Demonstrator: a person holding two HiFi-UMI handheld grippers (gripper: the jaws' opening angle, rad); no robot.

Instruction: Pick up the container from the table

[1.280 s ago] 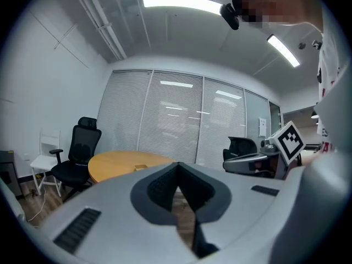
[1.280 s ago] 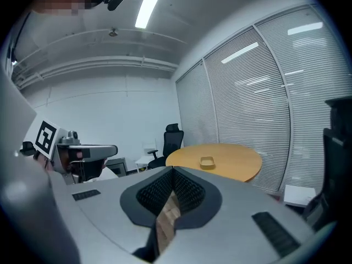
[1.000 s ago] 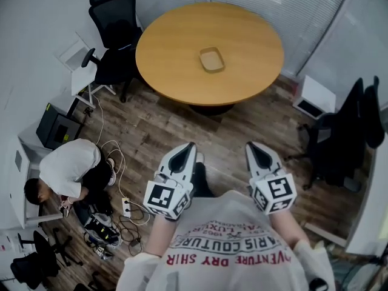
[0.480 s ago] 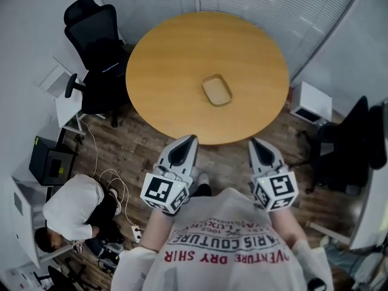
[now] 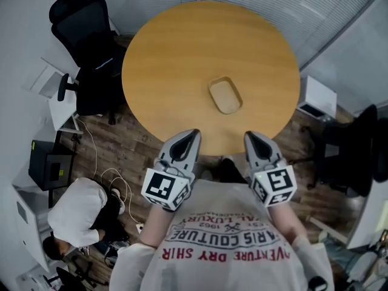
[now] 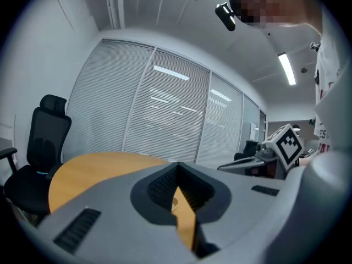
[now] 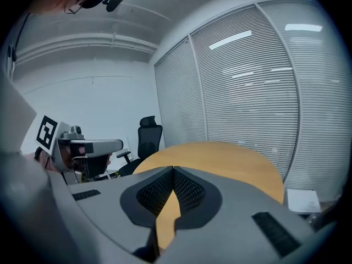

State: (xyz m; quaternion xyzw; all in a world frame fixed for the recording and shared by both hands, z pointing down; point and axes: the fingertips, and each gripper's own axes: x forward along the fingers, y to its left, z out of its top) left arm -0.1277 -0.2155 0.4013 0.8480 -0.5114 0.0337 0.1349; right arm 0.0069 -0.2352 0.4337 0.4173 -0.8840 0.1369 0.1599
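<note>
Round wooden table [image 5: 176, 47]; 1 shallow tan container [image 5: 225, 95] lies on it, right of centre, toward the near edge; left claw [image 5: 191, 136] and right claw [image 5: 250, 137] both pressed together, holding nothing, side by side at that edge, apart from the container; black chair [image 5: 85, 35] left of table.

— What am I steering with out there?
— Two grey shells. My left gripper [image 5: 193, 133] and right gripper [image 5: 249, 136] each taper to a point, with a dark teardrop hollow on top.
— Any markings?
— The left cube [image 5: 165, 188] and right cube [image 5: 274, 185] at the near ends are white with black square markers.
— And inside the jaws?
— I see black pads [image 6: 159, 188] with a fine mesh texture, and slotted grilles [image 6: 77, 230] in the grey casing.
— The wearer?
— A white shirt [image 5: 230, 247] with red lettering, and pale sleeves [image 5: 134, 264].
</note>
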